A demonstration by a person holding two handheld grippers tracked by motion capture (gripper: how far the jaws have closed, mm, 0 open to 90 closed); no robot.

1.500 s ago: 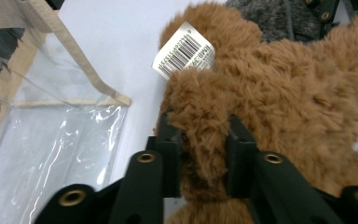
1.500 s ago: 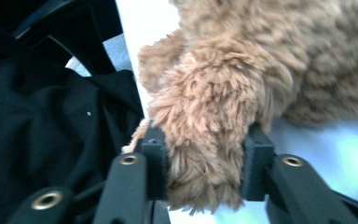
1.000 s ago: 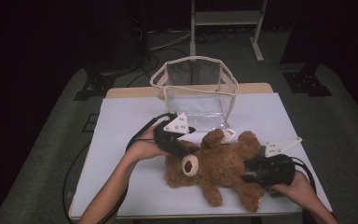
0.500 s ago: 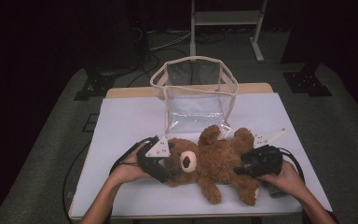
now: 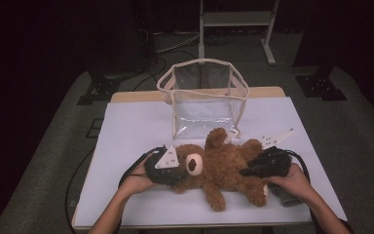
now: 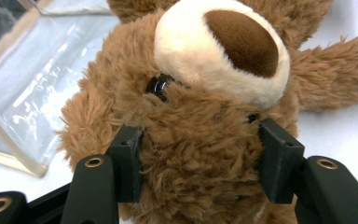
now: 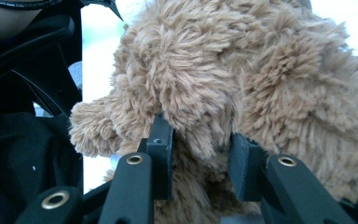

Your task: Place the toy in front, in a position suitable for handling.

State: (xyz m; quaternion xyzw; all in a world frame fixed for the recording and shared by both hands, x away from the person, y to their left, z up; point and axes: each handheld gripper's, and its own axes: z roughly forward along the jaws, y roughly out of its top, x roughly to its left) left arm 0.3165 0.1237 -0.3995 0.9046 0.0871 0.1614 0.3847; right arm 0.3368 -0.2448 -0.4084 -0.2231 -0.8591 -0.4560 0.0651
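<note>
Brown teddy bear (image 5: 224, 165) lying on back on white bench (image 5: 131, 122), just before clear bag (image 5: 202, 97). Head clamped by left hand-held gripper (image 6: 200, 163), jaws just closed into fur. Leg fur pinched by right hand-held gripper (image 7: 200, 158), likewise just closed.

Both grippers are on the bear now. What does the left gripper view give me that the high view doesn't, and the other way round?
Left gripper view alone: the pads pressed into the fur of the teddy bear at its head, below a glossy black eye; the jaws have just been closing. High view alone: the right gripper at the bear's lower body, and both hands. Both: the bear's pale muzzle and the clear bag behind it.
</note>
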